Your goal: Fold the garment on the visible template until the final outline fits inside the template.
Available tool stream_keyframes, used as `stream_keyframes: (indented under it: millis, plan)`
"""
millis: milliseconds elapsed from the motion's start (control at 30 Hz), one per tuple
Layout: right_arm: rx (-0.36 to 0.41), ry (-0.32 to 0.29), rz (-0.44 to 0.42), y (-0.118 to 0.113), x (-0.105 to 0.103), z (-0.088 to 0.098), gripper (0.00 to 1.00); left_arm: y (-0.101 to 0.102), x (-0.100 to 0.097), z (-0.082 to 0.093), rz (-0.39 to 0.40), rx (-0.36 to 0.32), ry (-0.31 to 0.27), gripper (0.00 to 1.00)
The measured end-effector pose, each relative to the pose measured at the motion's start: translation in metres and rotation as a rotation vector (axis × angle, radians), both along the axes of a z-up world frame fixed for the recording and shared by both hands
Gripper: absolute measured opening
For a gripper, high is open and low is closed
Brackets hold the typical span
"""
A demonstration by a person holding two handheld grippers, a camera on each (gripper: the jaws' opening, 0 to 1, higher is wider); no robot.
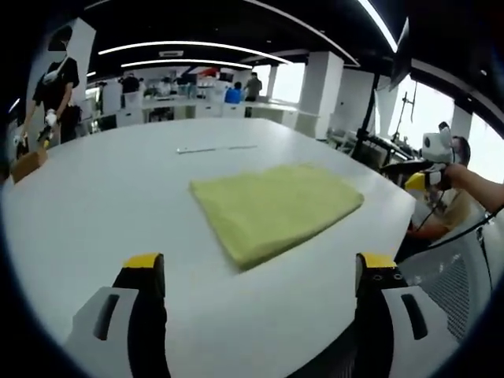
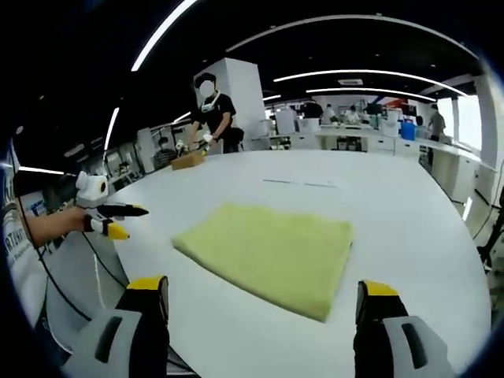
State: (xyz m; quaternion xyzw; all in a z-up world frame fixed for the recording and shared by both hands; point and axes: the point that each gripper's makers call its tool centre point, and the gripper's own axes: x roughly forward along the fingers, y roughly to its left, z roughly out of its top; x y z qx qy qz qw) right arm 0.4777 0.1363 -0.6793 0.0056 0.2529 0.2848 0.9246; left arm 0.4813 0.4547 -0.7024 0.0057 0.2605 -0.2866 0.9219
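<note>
The yellow-green cloth [image 1: 276, 209] lies flat on the big white table [image 1: 102, 205], already folded down to a compact, roughly square pad with a doubled edge showing along its near side. I can't make out any template outline under or around it, so whether it fits is a guess; it looks close to finished.

If another fold is wanted, the thing to do well is take a corner and the matching corner together, pinching both layers low at the table so the stack doesn't slide apart, then carry them across in one level sweep and square the edges before letting go. Otherwise the better move is to hold off and leave the cloth in plain sight.

Both tools are clear of it. The left gripper [image 1: 260, 276] hangs above the near table edge with its jaws spread wide and nothing between them, the cloth just ahead. The right gripper [image 2: 264, 295] is likewise wide apart and empty, the cloth close in front. A thin strip [image 1: 214, 148] lies farther off, and a cardboard box [image 2: 187, 161] sits by a standing person.
</note>
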Motion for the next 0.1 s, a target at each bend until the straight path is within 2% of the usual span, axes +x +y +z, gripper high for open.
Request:
stream_keyframes:
  millis: [100]
  plan:
    - [0.001, 0.003, -0.005, -0.0014, 0.0005, 0.0001, 0.95, 0.0004, -0.0016, -0.0023, -0.011, 0.037, -0.002, 0.97]
